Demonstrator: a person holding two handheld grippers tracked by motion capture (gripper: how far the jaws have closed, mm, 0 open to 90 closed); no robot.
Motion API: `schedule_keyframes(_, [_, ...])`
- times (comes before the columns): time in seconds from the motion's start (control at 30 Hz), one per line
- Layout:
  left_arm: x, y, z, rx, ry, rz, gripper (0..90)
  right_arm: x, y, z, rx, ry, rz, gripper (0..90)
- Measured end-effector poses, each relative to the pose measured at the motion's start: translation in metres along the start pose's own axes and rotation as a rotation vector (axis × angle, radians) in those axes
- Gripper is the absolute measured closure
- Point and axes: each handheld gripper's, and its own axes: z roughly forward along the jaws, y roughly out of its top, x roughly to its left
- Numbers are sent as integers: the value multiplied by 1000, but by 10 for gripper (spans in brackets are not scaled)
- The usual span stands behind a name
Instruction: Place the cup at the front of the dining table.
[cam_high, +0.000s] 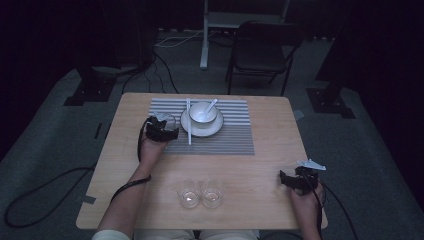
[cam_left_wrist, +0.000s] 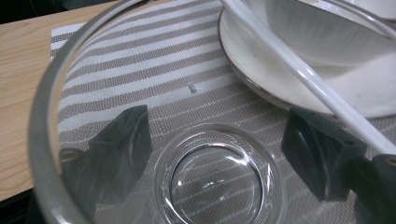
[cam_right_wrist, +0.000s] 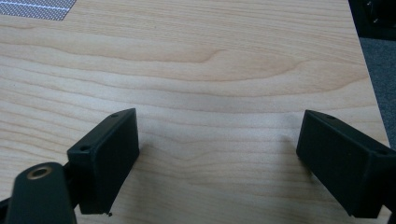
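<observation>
So we're setting a place at the table (cam_high: 150, 200), and we're judging it roughly a third of the way through on the glasses. The striped placemat (cam_high: 235, 135) is lying toward the far edge, and the saucer (cam_high: 192, 131) with the bowl (cam_high: 202, 114) and spoon (cam_high: 212, 104) is sitting on its left half, with a white chopstick (cam_high: 189, 125) lying across the saucer's left rim, so that part's looking done.

We're holding one clear glass (cam_left_wrist: 93, 70) in the left tool (cam_high: 162, 129), right at the placemat's left edge, just beside the saucer. In the left gripper view the jaws are sitting on either side of the glass, one seen through its wall. We can't tell for sure that they're pinching it or that it's resting on the mat yet.

Two more glasses (cam_high: 200, 194) are waiting side by side near the table's near edge, untouched, so those are probably what's left.

The right tool (cam_high: 292, 181) is idling with its jaws wide apart and nothing between them, hovering over bare wood by the near right corner.
</observation>
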Motion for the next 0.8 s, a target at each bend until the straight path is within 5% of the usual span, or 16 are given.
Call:
schedule_keyframes(0.57, [2,-6,21,40,40,7,215,0,0,0,0,0,0,124])
schedule_keyframes(0.73, [7,-8,27,36,28,-56,215,0,0,0,0,0,0,125])
schedule_keyframes(0.8, [7,-8,28,39,31,-52,215,0,0,0,0,0,0,125])
